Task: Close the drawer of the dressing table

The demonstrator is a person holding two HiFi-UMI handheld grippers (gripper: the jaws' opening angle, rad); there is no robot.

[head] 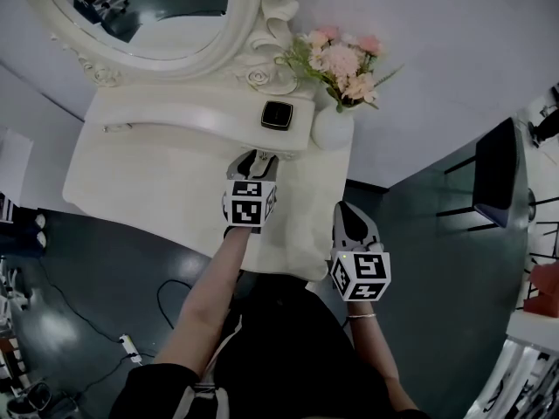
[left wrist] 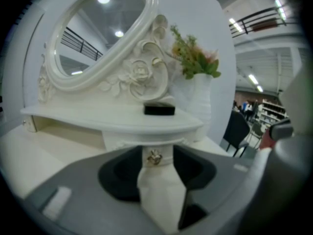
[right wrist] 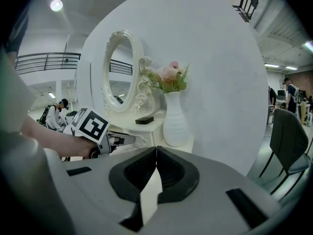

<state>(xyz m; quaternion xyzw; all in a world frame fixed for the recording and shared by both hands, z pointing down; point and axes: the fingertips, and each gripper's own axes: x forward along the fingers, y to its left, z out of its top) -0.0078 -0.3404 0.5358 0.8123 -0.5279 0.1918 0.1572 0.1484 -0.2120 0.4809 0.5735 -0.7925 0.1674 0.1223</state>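
The white dressing table (head: 113,173) has a raised shelf (head: 192,116) under an oval mirror (head: 148,7). My left gripper (head: 254,157) points at the shelf's front. Its jaws stand apart, and between them shows the small drawer front (left wrist: 166,153) with its gold knob (left wrist: 155,156). I cannot tell whether the tips touch the knob or how far out the drawer stands. My right gripper (head: 348,209) hovers shut and holds nothing, nearer the table's right front corner. The right gripper view shows the left gripper (right wrist: 120,140) at the drawer.
A black box (head: 277,114) lies on the shelf. A white vase of pink flowers (head: 332,129) stands at the table's right end. A dark chair (head: 493,173) is off to the right. A cable and power strip (head: 131,347) lie on the floor.
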